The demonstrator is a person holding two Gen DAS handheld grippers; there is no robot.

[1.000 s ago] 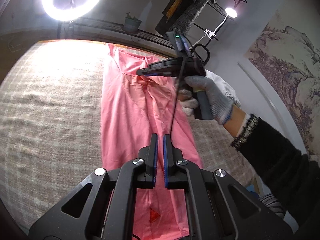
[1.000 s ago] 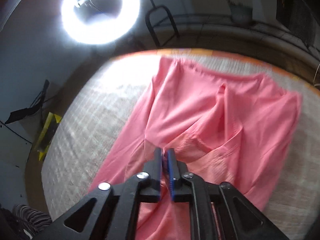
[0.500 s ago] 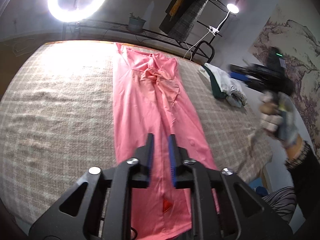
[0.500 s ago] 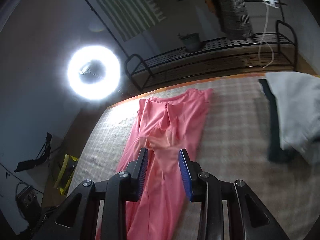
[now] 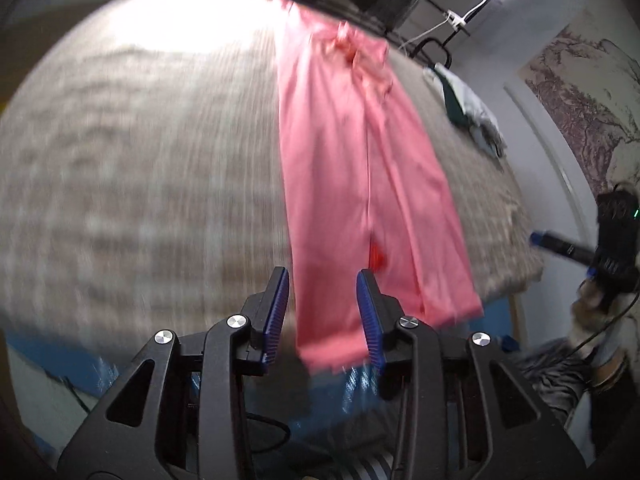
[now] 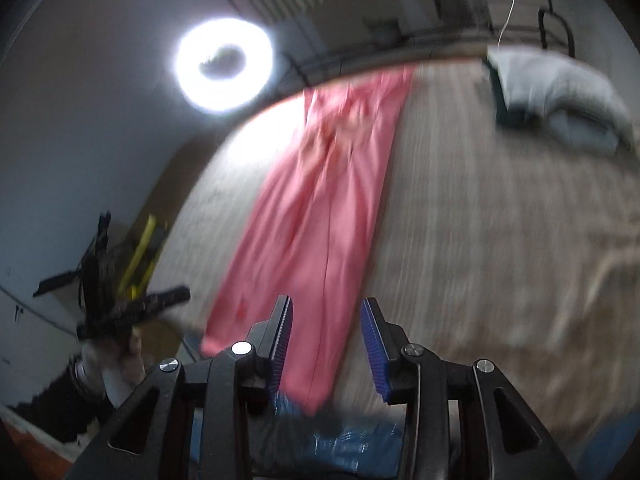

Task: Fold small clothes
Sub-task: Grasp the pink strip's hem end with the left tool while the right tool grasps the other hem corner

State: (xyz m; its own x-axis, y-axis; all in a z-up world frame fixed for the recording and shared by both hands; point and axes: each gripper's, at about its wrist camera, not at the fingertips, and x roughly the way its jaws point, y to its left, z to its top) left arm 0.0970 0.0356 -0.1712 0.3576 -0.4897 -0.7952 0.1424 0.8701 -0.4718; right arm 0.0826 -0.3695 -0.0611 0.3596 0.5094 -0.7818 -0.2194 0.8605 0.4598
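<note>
Both sets of jaws have just been opening and now stand partly apart, gripping nothing. The left gripper (image 5: 322, 312) and right gripper (image 6: 326, 340) hover off the bed's (image 5: 140, 184) near edge, above the hem of the pink garment (image 5: 360, 168). It lies as a long strip from far edge to near, hem overhanging. Risk: a pinch catching one layer only, or dragging the strip askew, which would undo the lengthwise fold.
</note>
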